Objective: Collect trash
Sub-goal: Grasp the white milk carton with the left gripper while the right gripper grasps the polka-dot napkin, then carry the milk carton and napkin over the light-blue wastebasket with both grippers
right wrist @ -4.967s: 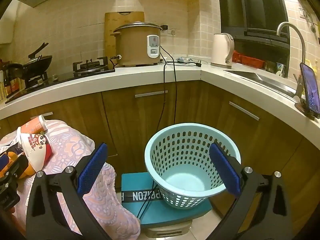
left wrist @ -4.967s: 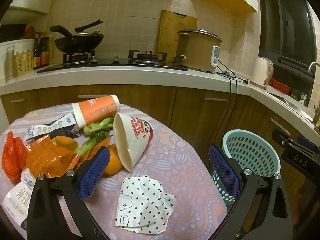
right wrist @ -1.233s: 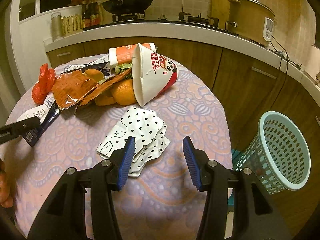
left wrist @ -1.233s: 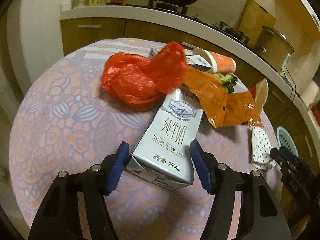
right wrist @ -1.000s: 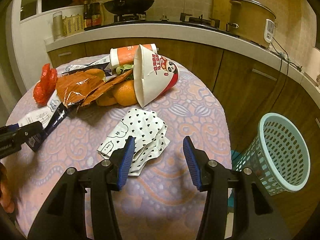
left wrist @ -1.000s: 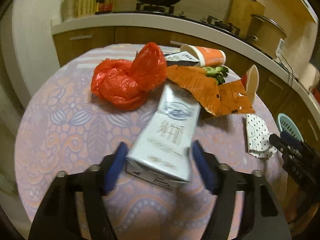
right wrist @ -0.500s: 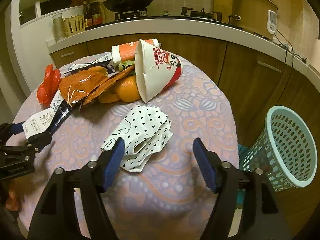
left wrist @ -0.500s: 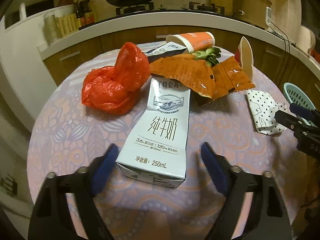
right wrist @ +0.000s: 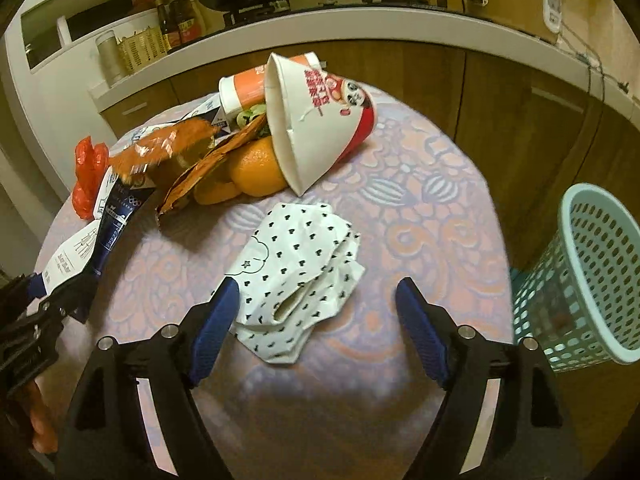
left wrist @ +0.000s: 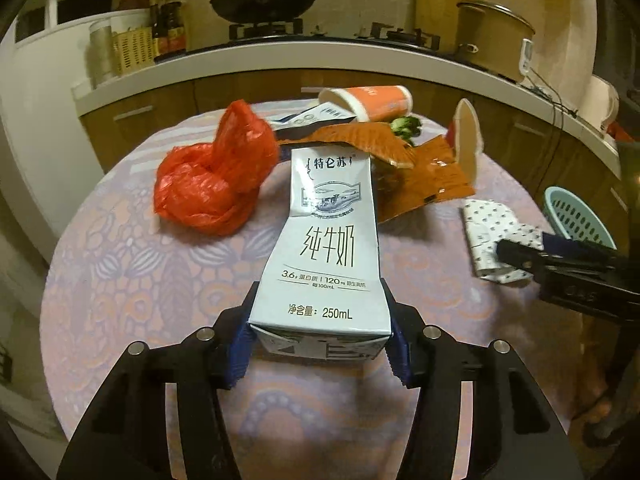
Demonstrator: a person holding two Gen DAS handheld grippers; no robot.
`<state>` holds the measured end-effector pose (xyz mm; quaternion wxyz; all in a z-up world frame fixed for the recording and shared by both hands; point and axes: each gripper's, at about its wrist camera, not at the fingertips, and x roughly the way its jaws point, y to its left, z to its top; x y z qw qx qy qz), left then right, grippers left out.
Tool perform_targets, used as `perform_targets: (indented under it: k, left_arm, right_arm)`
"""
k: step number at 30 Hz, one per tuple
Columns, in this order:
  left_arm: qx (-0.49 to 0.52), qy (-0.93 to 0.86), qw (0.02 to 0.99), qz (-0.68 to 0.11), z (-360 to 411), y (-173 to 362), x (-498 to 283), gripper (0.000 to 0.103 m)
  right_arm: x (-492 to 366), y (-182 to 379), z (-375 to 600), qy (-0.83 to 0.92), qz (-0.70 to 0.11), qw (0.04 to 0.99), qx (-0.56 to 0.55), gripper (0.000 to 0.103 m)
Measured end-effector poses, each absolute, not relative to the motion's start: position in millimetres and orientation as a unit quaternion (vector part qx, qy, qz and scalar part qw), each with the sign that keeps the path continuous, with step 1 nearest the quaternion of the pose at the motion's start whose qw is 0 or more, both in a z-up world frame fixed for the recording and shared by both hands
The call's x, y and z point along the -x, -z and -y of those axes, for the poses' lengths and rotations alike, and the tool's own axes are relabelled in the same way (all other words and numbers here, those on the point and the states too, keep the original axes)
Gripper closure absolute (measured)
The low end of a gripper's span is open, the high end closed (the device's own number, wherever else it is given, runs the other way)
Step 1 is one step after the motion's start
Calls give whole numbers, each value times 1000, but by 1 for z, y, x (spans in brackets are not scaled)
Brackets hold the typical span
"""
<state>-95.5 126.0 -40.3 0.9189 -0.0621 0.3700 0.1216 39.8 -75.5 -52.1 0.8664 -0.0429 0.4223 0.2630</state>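
With the left tongs (left wrist: 320, 344) closing on the milk carton's (left wrist: 326, 248) near end, it may buckle, while the open right tongs (right wrist: 318, 308) straddling the dotted paper bag (right wrist: 300, 264) may pinch cloth.

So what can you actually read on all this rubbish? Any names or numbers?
"特仑苏", "纯牛奶" and "净含量: 250mL": front of the milk carton between the left gripper's closing jaws.
"3.6" and "120": the carton's small line; the rest is too small to read.
Red characters on the paper bowl: too blurred.
Print on the orange cup, and on the right gripper body: unreadable.
The spotted paper shows only drawings.
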Motion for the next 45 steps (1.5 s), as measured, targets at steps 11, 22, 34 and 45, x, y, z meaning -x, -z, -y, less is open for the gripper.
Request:
perform_targets:
  k: [11,22,34,45]
  left_arm:
    - [64,-90,932,-346,-95,31,98,51]
    - [70,-59,944,-317,-61,13,97,51]
    - [68,-42,947,-311,-34,5,74,51]
    - [81,-69,946,-305,-56,7,84,51]
  right_arm:
    - [-33,44,82,-266,-399,876,52,95]
    - [-33,20,118,-248,-365,897,32,100]
    - [-41,6,143,-253,-346,903,26,101]
    - [-36,12,103,-301,-351,884,70,79]
